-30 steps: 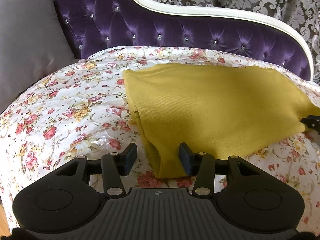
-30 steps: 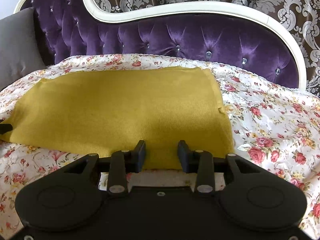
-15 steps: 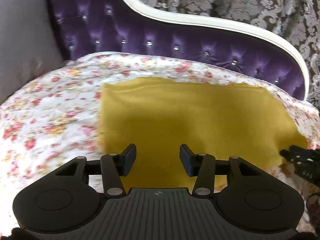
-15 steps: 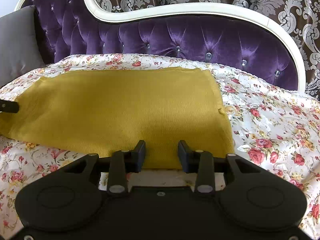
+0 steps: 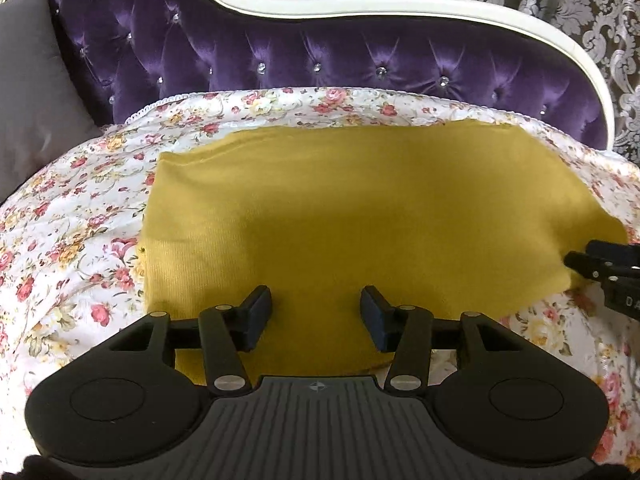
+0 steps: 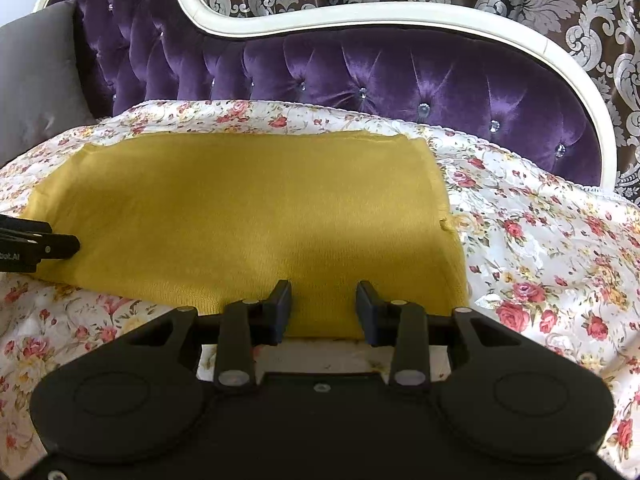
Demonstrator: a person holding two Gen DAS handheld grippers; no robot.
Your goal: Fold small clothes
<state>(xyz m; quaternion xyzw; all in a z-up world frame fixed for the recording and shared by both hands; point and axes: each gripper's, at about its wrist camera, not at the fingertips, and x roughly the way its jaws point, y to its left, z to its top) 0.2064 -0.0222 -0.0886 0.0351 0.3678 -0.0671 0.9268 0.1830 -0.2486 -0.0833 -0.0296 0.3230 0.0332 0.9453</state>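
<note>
Left fingers (image 5: 316,316) easing wider, right fingers (image 6: 324,308) parted, nothing gripped, both over near edge of mustard knit (image 5: 360,216), flat on floral bedspread (image 5: 80,224), long axis left-right along purple headboard (image 5: 320,52)

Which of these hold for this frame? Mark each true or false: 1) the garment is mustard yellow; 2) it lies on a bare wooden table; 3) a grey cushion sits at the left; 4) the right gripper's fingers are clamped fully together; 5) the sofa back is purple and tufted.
1) True: the yellow garment lies spread flat.
2) False: it lies on a floral cover.
3) True: the grey cushion leans at the left.
4) False: the right gripper has a clear gap between its fingers.
5) True: the purple sofa back is button-tufted.
</note>
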